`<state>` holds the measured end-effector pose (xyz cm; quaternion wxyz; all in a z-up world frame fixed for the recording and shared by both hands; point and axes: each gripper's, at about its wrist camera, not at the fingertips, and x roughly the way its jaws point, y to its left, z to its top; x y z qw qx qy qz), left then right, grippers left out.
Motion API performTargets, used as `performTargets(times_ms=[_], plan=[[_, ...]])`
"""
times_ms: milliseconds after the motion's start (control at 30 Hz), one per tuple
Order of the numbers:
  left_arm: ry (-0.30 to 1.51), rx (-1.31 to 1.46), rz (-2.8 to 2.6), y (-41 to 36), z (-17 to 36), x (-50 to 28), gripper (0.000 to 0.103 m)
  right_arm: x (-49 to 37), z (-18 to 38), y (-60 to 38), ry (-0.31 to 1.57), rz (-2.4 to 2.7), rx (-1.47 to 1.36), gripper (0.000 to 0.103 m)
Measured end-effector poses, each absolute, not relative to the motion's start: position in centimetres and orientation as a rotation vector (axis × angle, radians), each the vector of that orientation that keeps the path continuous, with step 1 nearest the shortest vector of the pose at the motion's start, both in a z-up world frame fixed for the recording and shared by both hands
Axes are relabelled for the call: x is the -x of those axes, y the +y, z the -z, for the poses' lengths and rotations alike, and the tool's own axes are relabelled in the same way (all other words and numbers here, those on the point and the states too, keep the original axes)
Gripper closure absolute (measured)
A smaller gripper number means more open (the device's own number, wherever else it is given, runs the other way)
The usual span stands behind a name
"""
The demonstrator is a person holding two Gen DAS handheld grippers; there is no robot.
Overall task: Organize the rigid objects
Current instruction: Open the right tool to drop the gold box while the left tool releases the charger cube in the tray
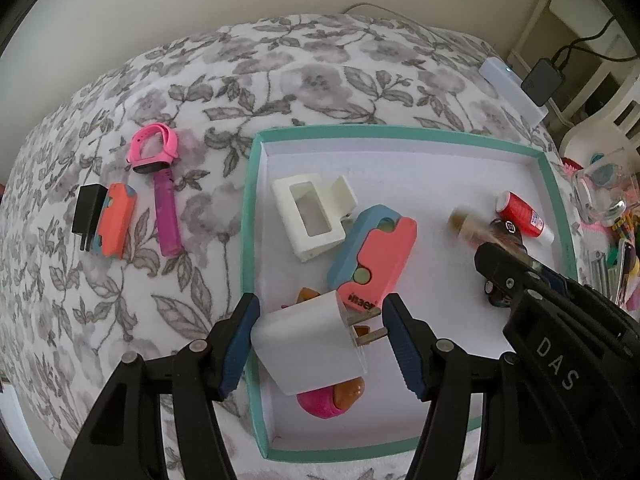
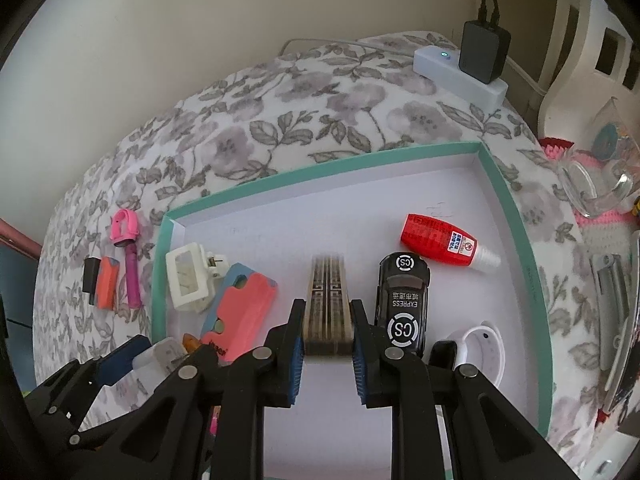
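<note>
White and boxy, the plug adapter (image 1: 308, 344) sits between the blue pads of the left claw (image 1: 318, 344), its metal prongs pointing toward the right-hand pad and its body against the left-hand one; the jaws stand part-way apart, and whether both pads actually press on it I cannot tell, though it seems carried rather than resting; it hangs over the near left corner of the teal-rimmed box (image 1: 250, 216), above a pink and orange toy (image 1: 332, 398) on the box floor; so the relation that matters is straight down, with free white floor lying just to the right of that toy; the right claw (image 2: 328, 342) is clamped on a flat patterned wooden piece (image 2: 328, 300) whose long axis runs forward along the fingers, toward the far wall of the box; it hangs mid-box, with the black toy car (image 2: 402, 300) just to its right and the coral and blue case (image 2: 240, 304) to its left, in a gap that runs the same way as the piece; a lowering without any twist looks enough.
</note>
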<state>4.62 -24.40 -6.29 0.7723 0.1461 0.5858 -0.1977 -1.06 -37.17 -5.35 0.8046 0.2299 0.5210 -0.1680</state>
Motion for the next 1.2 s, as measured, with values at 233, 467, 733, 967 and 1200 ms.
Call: performTargets(times_ms=[233,467,733,967,1200], plan=[[1.235,-0.329,0.434,-24.4,5.6,-4.4,0.037,1.0,4.8,-37.0,1.115,0.358,-0.475,0.078],[1.216,-0.321,0.436,-24.3,4.7,-4.4,0.033,0.8,2.9,-36.5,1.089,0.361,-0.428,0.078],[1.189,-0.282,0.423,-23.5,3.0,-4.7,0.033,1.2,-0.1,-36.3,1.012,0.368,-0.4,0.079],[1.183,-0.215,0.338,-21.5,2.3,-6.0,0.033,1.1,-0.5,-36.3,1.005,0.372,-0.396,0.079],[1.199,-0.127,0.208,-18.2,2.5,-7.8,0.018,0.5,0.8,-35.3,1.051,0.358,-0.365,0.079]])
